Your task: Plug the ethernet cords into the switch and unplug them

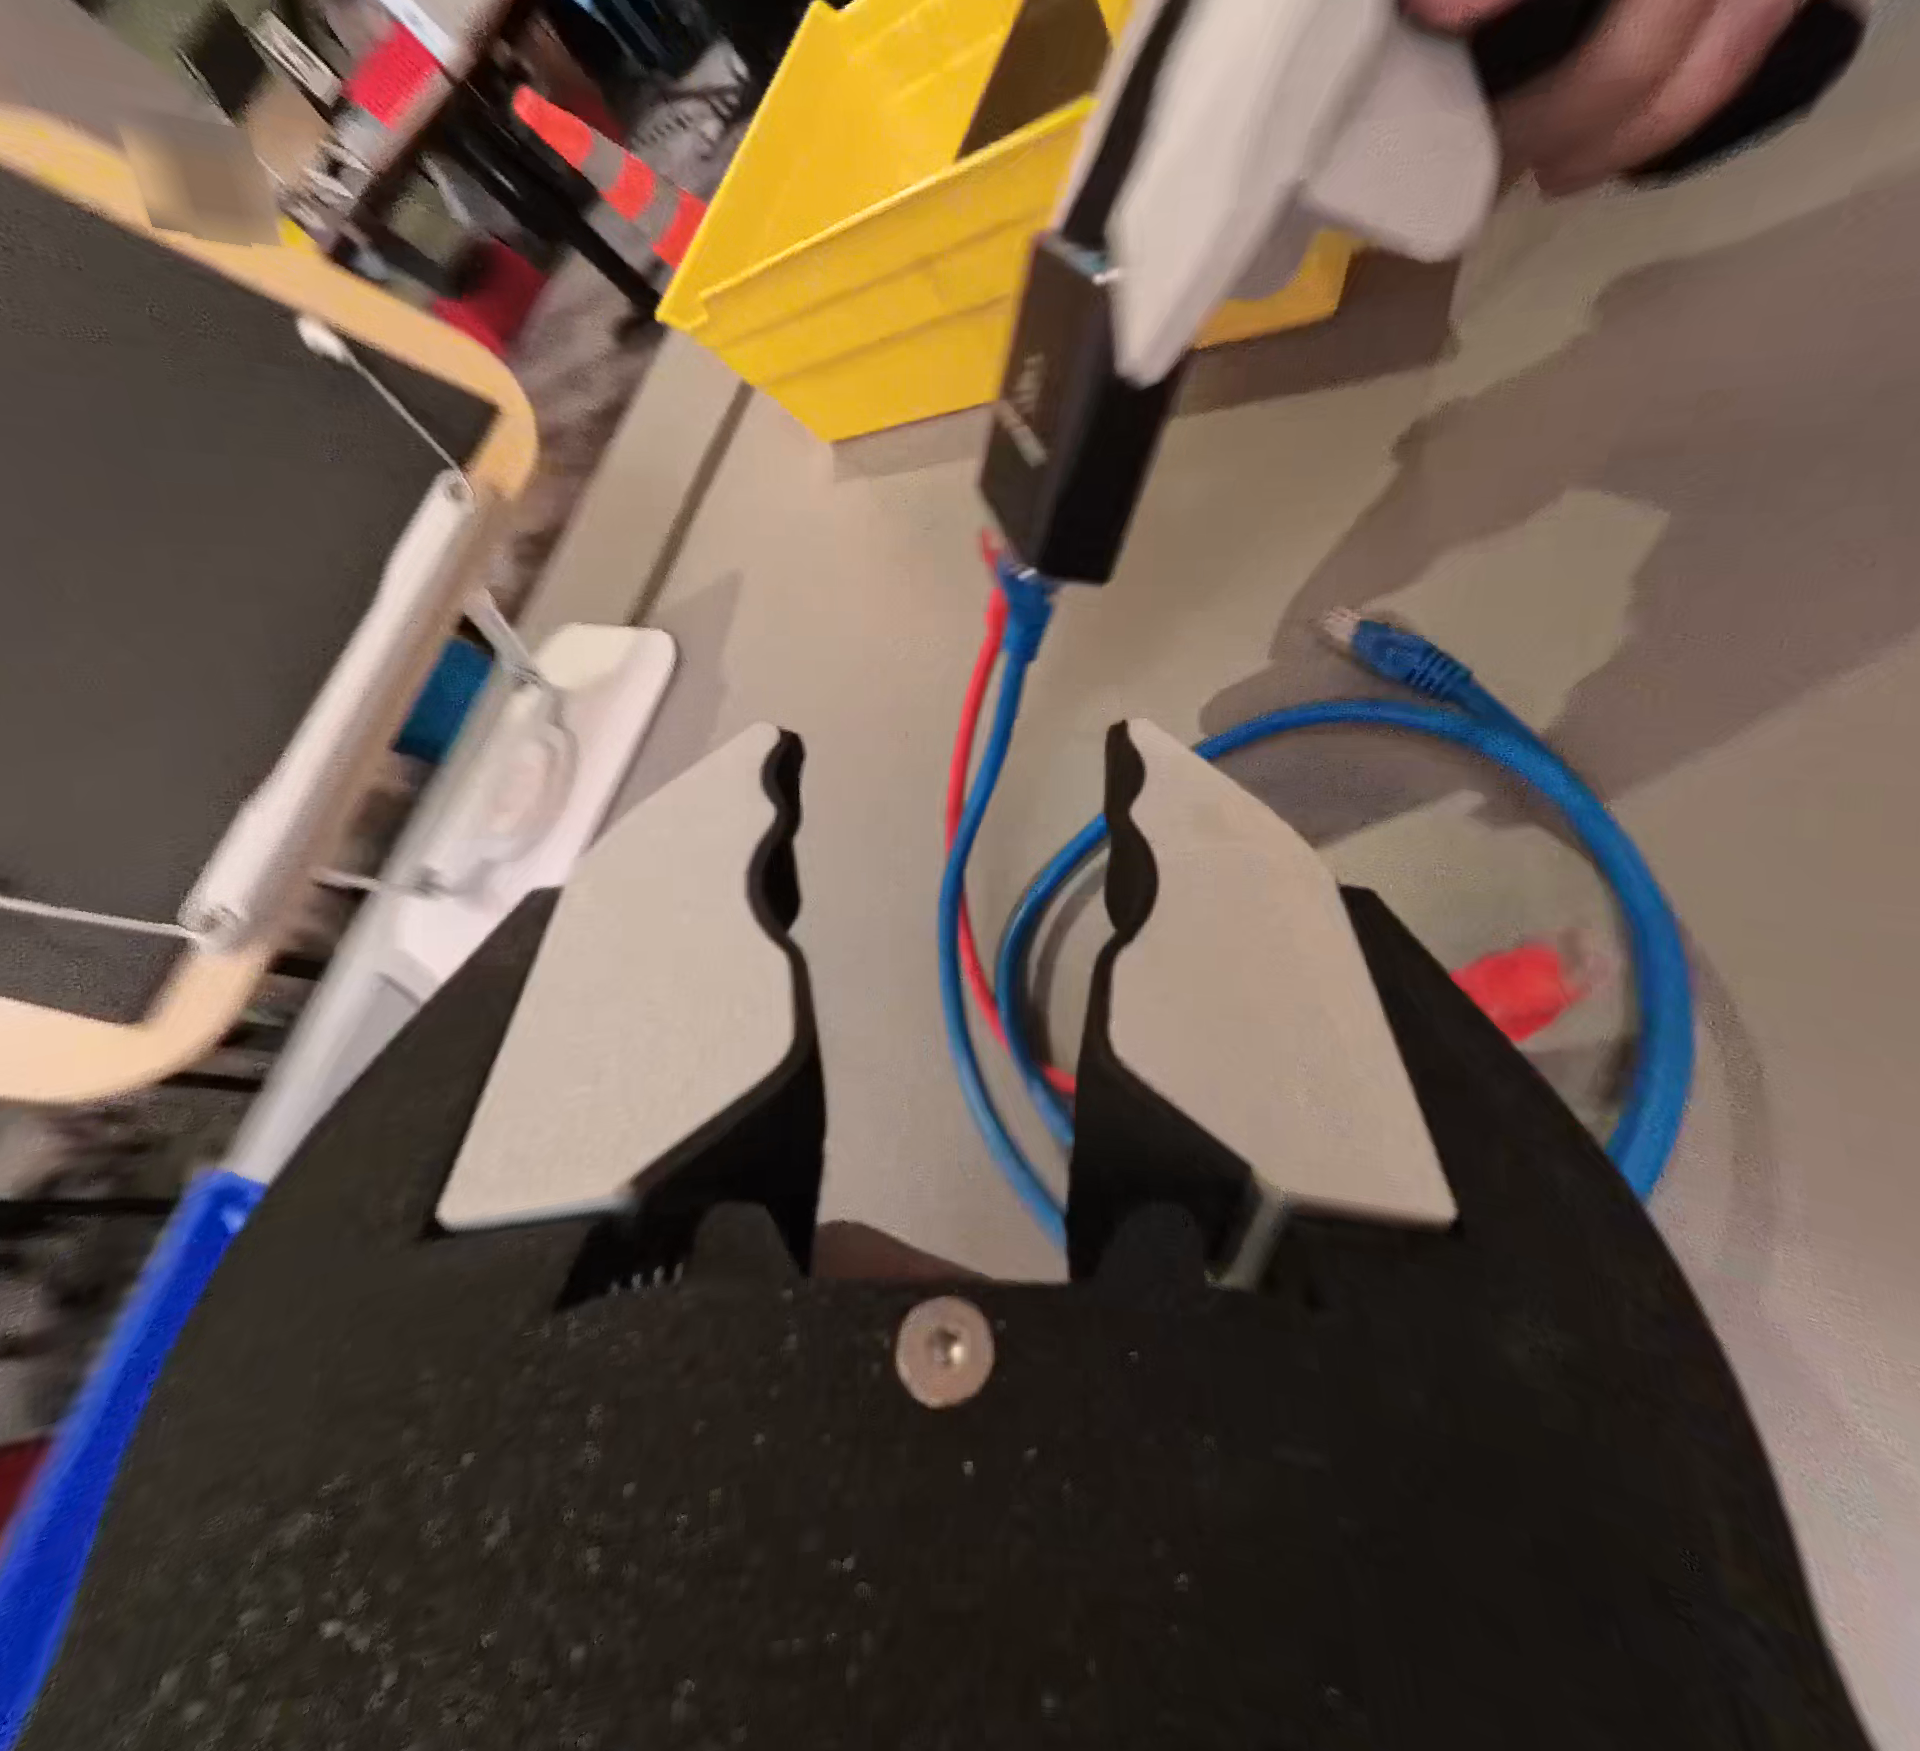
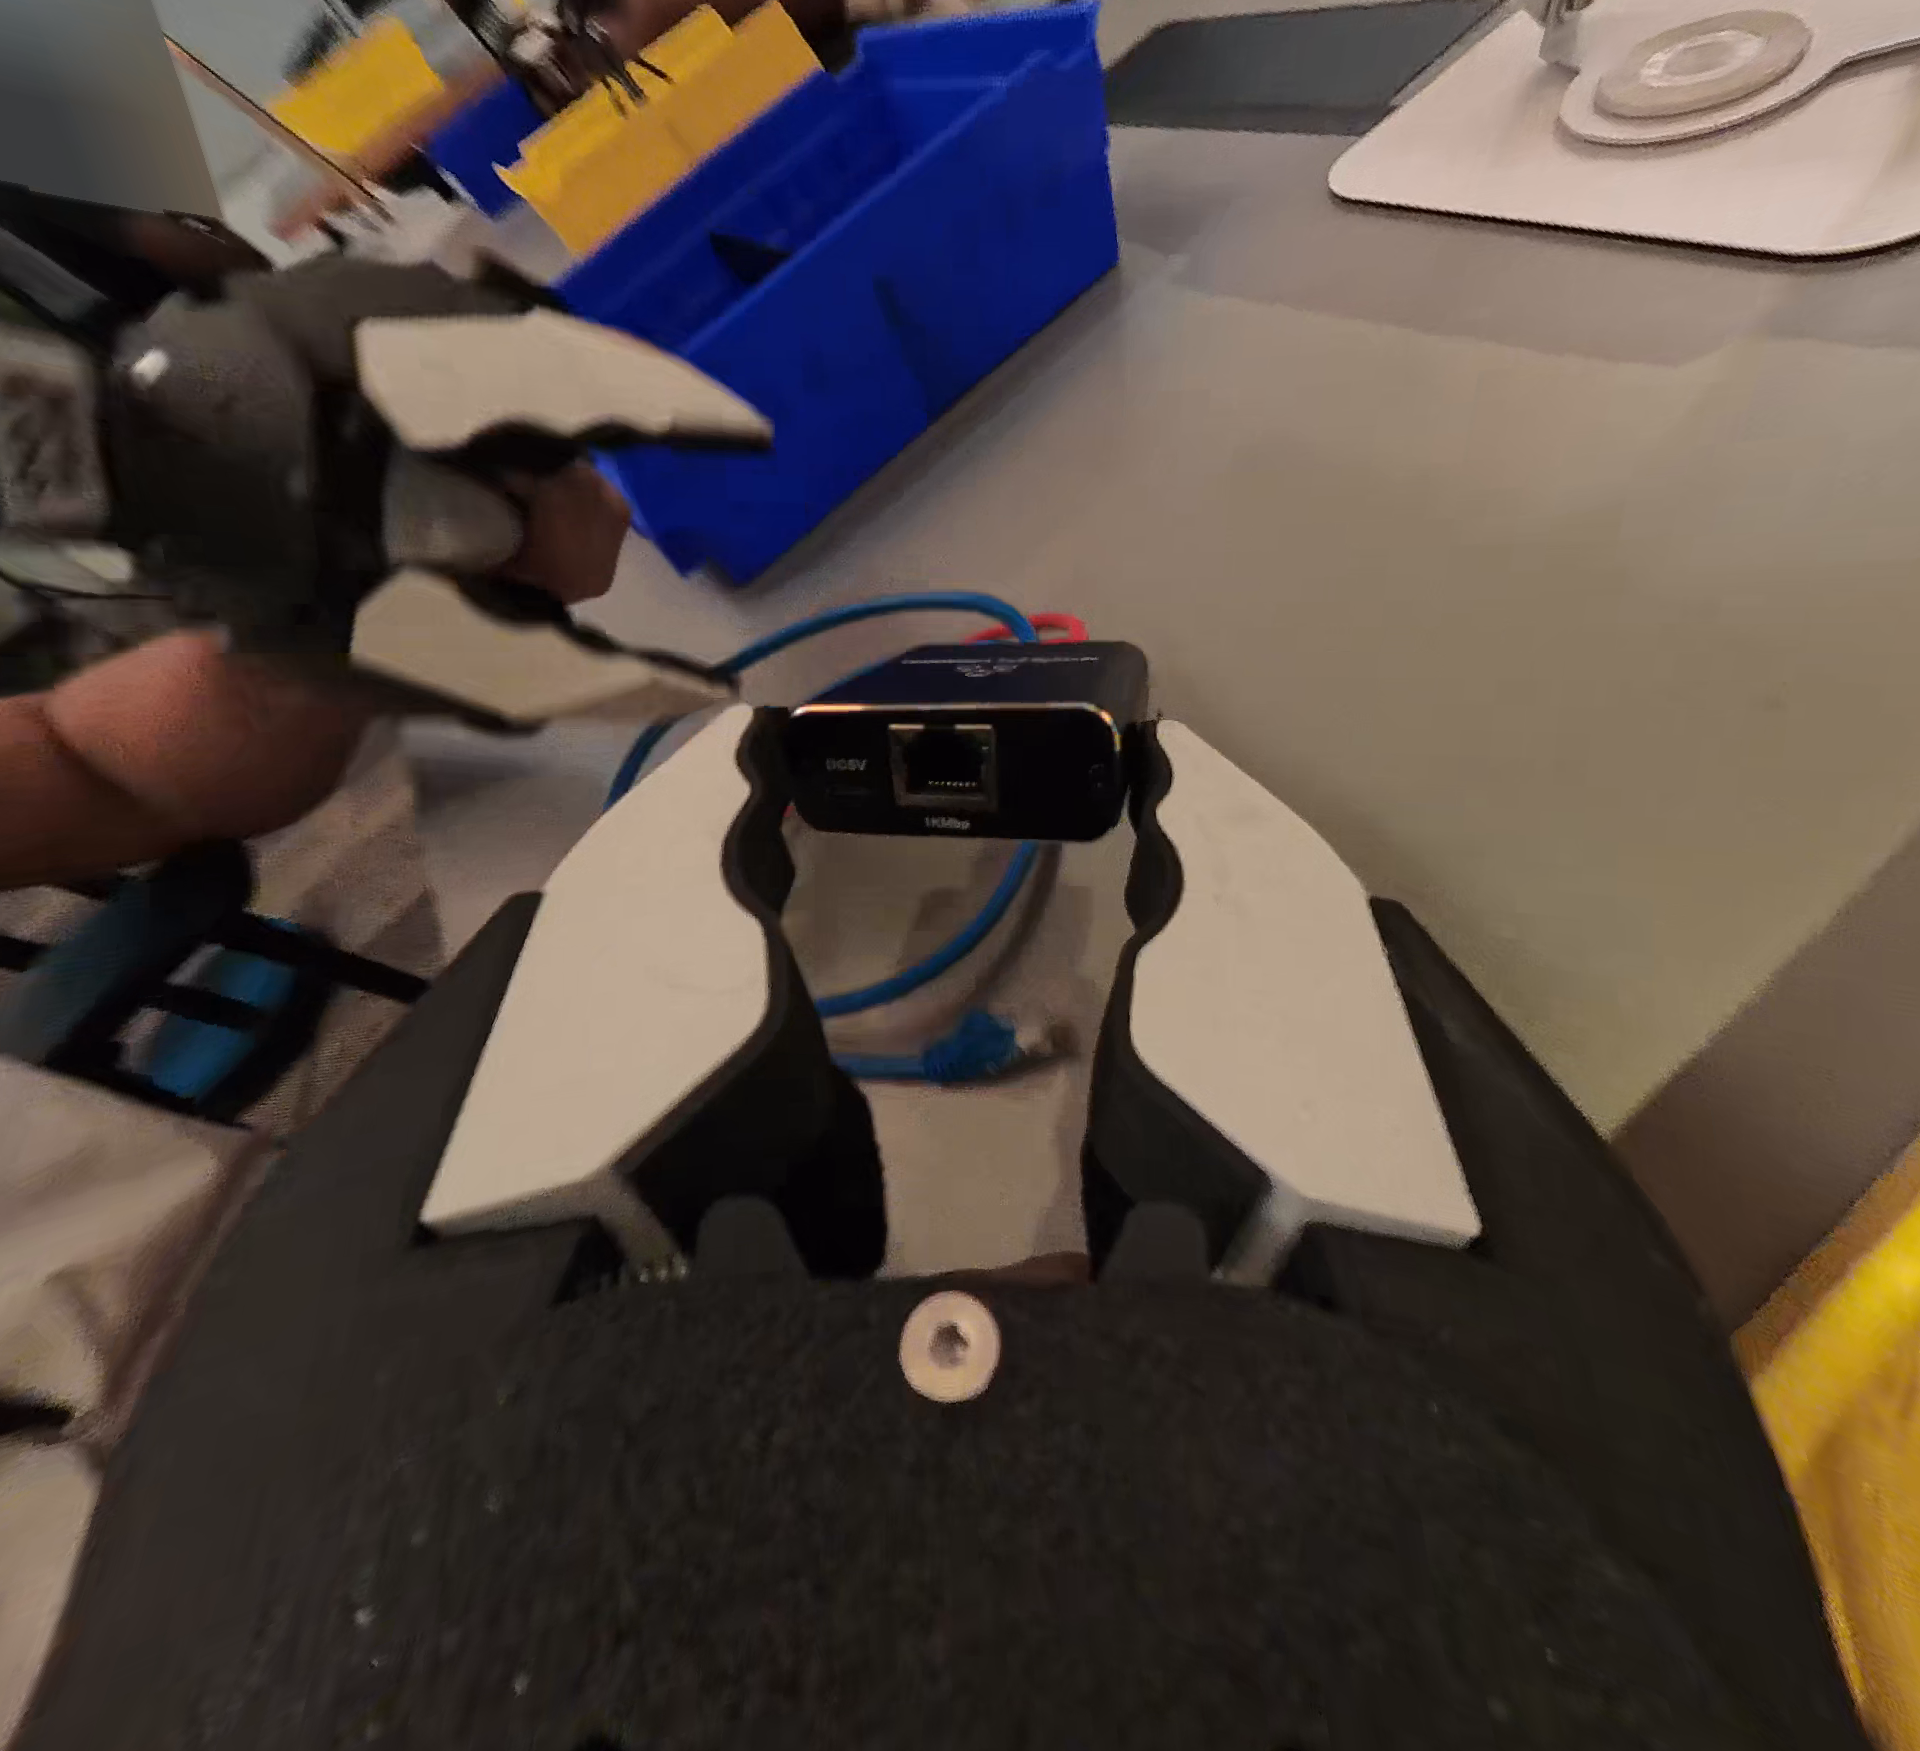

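Black switch (image 2: 956, 766) clamped in your right gripper (image 2: 951, 766), empty port facing you, cords (image 1: 1013, 641) trailing away; left gripper (image 1: 951, 797) spread, empty.

Black tool (image 1: 954, 766), grey fingers (image 1: 665, 953), silver screw (image 1: 943, 1358)

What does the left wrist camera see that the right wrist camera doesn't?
Only the left wrist view shows the red and blue plugs sitting in the switch's far end, a loose red plug on the table, and a big yellow bin. Only the right wrist view shows the switch's empty port and a blue bin. Both show the black switch held up by the right tongs, the open, empty left tongs, the coiled blue cord and its loose blue plug.
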{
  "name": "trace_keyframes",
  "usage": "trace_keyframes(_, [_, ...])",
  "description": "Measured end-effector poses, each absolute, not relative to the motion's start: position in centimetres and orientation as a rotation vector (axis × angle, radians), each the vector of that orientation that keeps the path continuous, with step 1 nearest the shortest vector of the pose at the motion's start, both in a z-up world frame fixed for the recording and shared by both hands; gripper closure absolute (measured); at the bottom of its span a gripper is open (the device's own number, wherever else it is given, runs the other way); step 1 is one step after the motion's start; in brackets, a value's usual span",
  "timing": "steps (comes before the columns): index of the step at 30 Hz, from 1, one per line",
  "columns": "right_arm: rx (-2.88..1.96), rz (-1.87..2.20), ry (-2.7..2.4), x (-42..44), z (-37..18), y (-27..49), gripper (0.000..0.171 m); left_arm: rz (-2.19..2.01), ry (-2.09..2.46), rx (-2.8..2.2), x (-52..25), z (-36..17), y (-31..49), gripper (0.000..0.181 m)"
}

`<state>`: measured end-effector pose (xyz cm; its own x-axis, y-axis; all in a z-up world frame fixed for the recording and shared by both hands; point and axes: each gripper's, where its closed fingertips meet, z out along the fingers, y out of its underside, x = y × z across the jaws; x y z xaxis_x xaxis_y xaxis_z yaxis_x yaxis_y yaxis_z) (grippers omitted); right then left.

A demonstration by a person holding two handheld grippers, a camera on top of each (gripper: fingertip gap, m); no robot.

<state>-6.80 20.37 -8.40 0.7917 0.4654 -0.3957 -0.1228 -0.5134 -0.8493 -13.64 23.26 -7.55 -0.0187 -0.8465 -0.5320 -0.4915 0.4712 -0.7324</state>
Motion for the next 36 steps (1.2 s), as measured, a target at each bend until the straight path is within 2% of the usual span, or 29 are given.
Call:
trace_keyframes(2, [-1.926,0.862,-0.267,-6.8,-7.5,19.2,0.109,-0.596,1.673,-1.306,-14.6,-6.5,23.9,0.115])
trace_keyframes(4, [-1.868,0.969,-0.310,-7.3,-6.6,18.0,0.109,-0.730,1.732,-1.353,-14.9,-6.7,23.7,0.114])
trace_keyframes(11, [-1.807,1.102,-0.348,-9.1,-5.9,18.7,0.109,-0.922,2.014,-1.423,-11.5,-13.9,19.3,0.115])
trace_keyframes(12, [-1.795,1.124,-0.353,-9.4,-5.7,18.7,0.109,-0.944,2.003,-1.434,-10.8,-14.4,19.3,0.118])
trace_keyframes(14, [-1.785,1.138,-0.358,-9.7,-5.7,18.8,0.109,-1.052,2.007,-1.456,-10.2,-14.6,18.8,0.141])
trace_keyframes(15, [-1.788,1.112,-0.347,-9.4,-5.8,19.0,0.109,-1.113,2.019,-1.458,-10.4,-14.6,18.4,0.165])
trace_keyframes(17, [-1.818,1.067,-0.354,-8.9,-6.4,19.1,0.110,-1.162,2.011,-1.532,-10.9,-15.0,19.0,0.167])
trace_keyframes(19, [-1.914,0.823,-0.375,-7.6,-8.3,19.9,0.113,-1.070,2.023,-1.659,-12.0,-16.0,20.5,0.170])
trace_keyframes(22, [-1.962,0.265,-0.587,-6.9,-8.9,19.9,0.104,-0.874,1.986,-1.840,-13.7,-16.8,23.2,0.171])
trace_keyframes(27, [-1.890,-0.401,-0.979,-10.2,-10.4,20.5,0.116,-0.757,1.954,-1.953,-14.9,-16.3,24.4,0.172])
trace_keyframes(30, [-1.875,-0.584,-1.072,-10.4,-12.2,22.5,0.116,-0.722,1.953,-1.953,-14.9,-15.7,23.9,0.172])
trace_keyframes(31, [-1.875,-0.627,-1.090,-10.2,-12.6,23.1,0.121,-0.732,1.949,-1.945,-14.8,-15.4,23.4,0.172])
trace_keyframes(32, [-1.877,-0.674,-1.115,-9.9,-13.0,23.5,0.137,-0.760,1.943,-1.940,-14.7,-15.0,22.8,0.171])
trace_keyframes(34, [-1.831,-0.771,-1.185,-9.4,-13.3,24.2,0.142,-0.802,1.891,-1.947,-14.6,-14.0,22.3,0.168])
trace_keyframes(36, [-1.762,-0.811,-1.188,-9.2,-13.2,24.8,0.144,-0.955,1.812,-1.951,-14.2,-12.5,21.6,0.147])
